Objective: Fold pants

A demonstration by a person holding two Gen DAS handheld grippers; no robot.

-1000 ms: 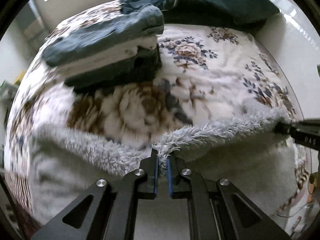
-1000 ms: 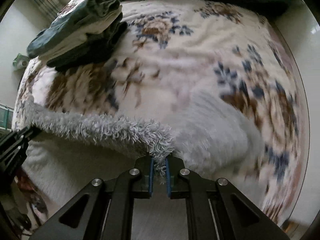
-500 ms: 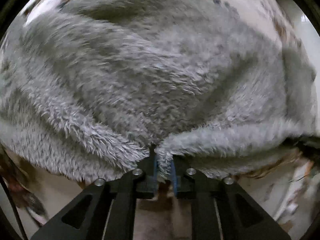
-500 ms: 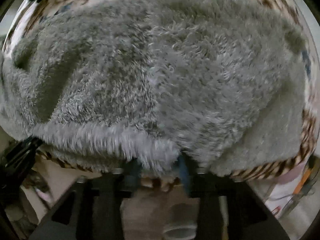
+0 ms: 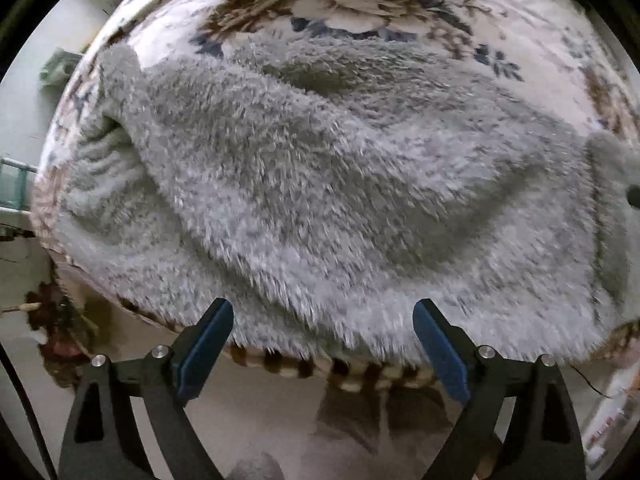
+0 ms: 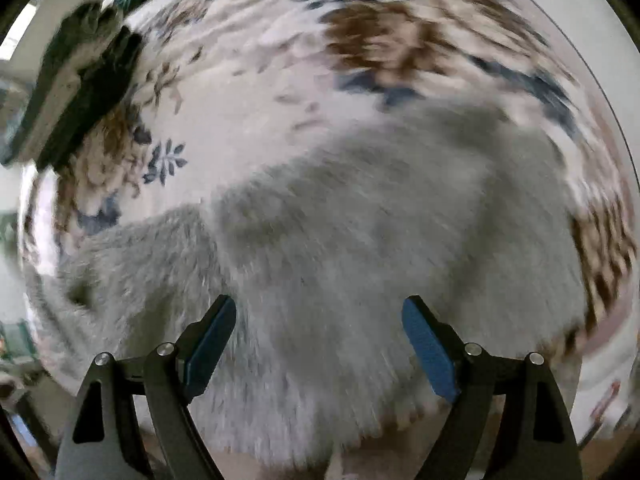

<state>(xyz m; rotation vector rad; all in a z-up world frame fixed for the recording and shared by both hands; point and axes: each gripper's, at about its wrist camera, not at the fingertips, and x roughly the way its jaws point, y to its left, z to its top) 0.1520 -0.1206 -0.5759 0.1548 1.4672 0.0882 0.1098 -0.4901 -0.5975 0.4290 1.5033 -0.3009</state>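
With both the left gripper (image 5: pixel 323 344) and right gripper (image 6: pixel 319 340) spread wide and empty, the fleece pants (image 5: pixel 340 200) risk sliding off the floral blanket's (image 5: pixel 400 12) near edge.

Grey fluffy fleece pants (image 5: pixel 320 184): long, shaggy pile, matt, soft cloth. Cream floral plush blanket (image 5: pixel 400 12) on the bed: short velvety nap, slight sheen. Black left gripper (image 5: pixel 323 344) and black right gripper (image 6: pixel 319 336): smooth matt plastic fingers (image 5: pixel 192 360), blue rubbery-looking pads, bright metal screw heads. Dark folded clothes stack (image 6: pixel 80 92): blurred; finish indistinct.
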